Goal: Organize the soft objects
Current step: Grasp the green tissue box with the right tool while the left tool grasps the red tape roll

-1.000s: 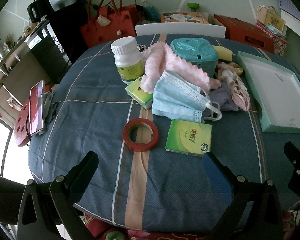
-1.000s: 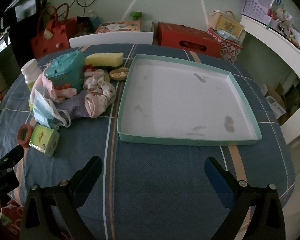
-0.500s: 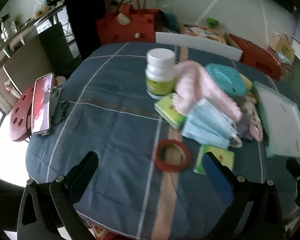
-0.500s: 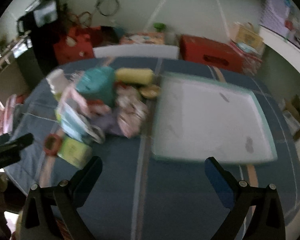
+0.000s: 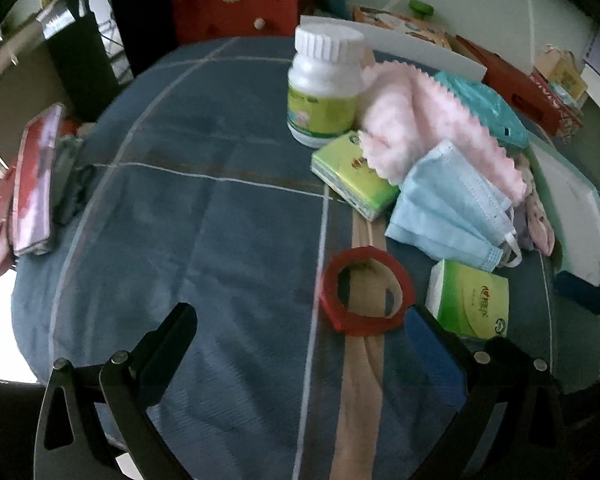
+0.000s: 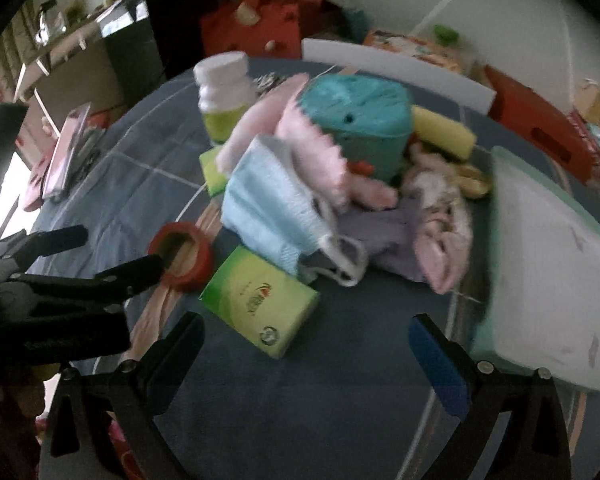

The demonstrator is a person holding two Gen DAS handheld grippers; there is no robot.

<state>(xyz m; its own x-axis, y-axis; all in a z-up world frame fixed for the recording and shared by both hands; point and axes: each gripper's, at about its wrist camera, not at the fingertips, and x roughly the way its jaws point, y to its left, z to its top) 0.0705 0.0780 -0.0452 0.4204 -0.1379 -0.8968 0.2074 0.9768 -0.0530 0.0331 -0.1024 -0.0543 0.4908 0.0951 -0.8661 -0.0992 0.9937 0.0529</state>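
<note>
A pile of soft things lies mid-table: a pink cloth (image 5: 424, 124) (image 6: 308, 148), a blue face mask (image 5: 448, 204) (image 6: 276, 208), a lilac cloth (image 6: 384, 232), a pink patterned garment (image 6: 444, 208) and a yellow sponge (image 6: 440, 132). Two green tissue packs (image 5: 470, 300) (image 5: 352, 174) lie beside it; the nearer pack also shows in the right wrist view (image 6: 260, 300). A teal-rimmed white tray (image 6: 548, 264) (image 5: 576, 208) sits to the right. My left gripper (image 5: 300, 332) is open and empty above the cloth near a red tape ring (image 5: 366, 292). My right gripper (image 6: 304, 344) is open and empty, just before the nearer pack.
A white pill bottle (image 5: 324, 88) and a teal lidded container (image 6: 360, 120) stand behind the pile. A phone on a stand (image 5: 34, 184) sits at the table's left edge. A red bag (image 5: 240, 4) and a red box (image 6: 536, 128) are beyond the table. The left gripper shows in the right wrist view (image 6: 100, 248).
Both grippers have swung left and closer to the pile. The right view now faces the tissue pack and mask instead of the tray. Nothing was picked up.
</note>
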